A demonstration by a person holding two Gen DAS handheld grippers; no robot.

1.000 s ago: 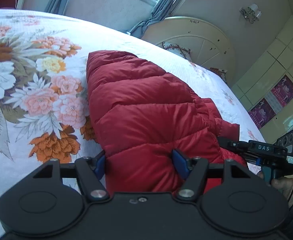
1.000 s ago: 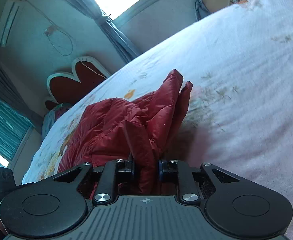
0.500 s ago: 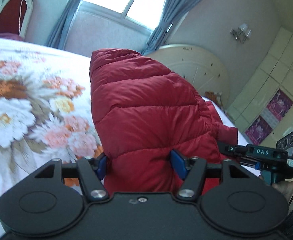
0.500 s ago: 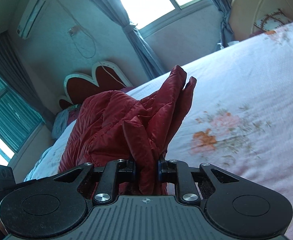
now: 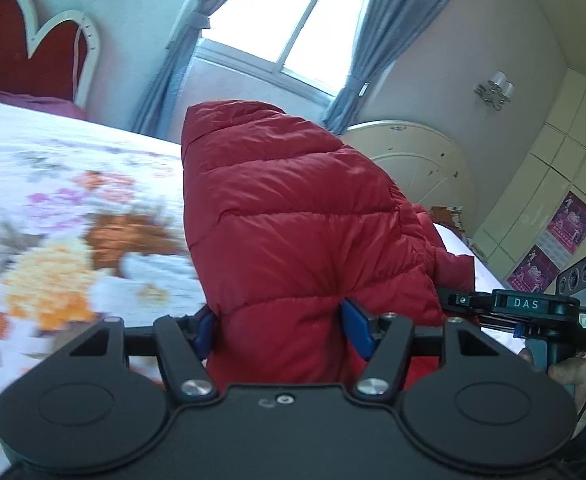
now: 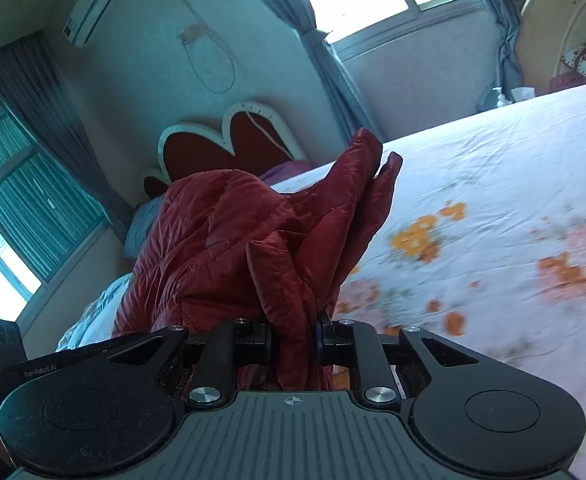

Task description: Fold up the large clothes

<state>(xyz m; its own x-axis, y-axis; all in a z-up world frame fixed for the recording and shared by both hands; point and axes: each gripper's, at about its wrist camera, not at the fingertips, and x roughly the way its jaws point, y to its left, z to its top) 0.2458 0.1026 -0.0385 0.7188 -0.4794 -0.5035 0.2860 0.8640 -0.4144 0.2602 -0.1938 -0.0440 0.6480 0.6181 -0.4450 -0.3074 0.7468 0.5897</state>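
Observation:
A red quilted puffer jacket point(image 5: 293, 232) is lifted above the floral bed sheet point(image 5: 61, 240). My left gripper point(image 5: 279, 330) is shut on a thick padded fold of it, the blue pads pressed into both sides. My right gripper point(image 6: 295, 340) is shut on a thinner bunched edge of the same jacket point(image 6: 229, 248), whose folds stand up past the fingers. The right gripper also shows at the right edge of the left wrist view point(image 5: 533, 308). The jacket's lower part is hidden behind both grippers.
The bed point(image 6: 513, 200) has a white sheet with orange and pink flowers. A red heart-shaped headboard point(image 6: 245, 136) stands at its head. A window with grey curtains point(image 5: 293, 32), a round cream board point(image 5: 421, 160) and wall cupboards point(image 5: 565, 152) lie beyond.
Both grippers have risen and tilted up with the jacket. The jacket has left the sheet and now stands against the window and walls. Both grips are unchanged.

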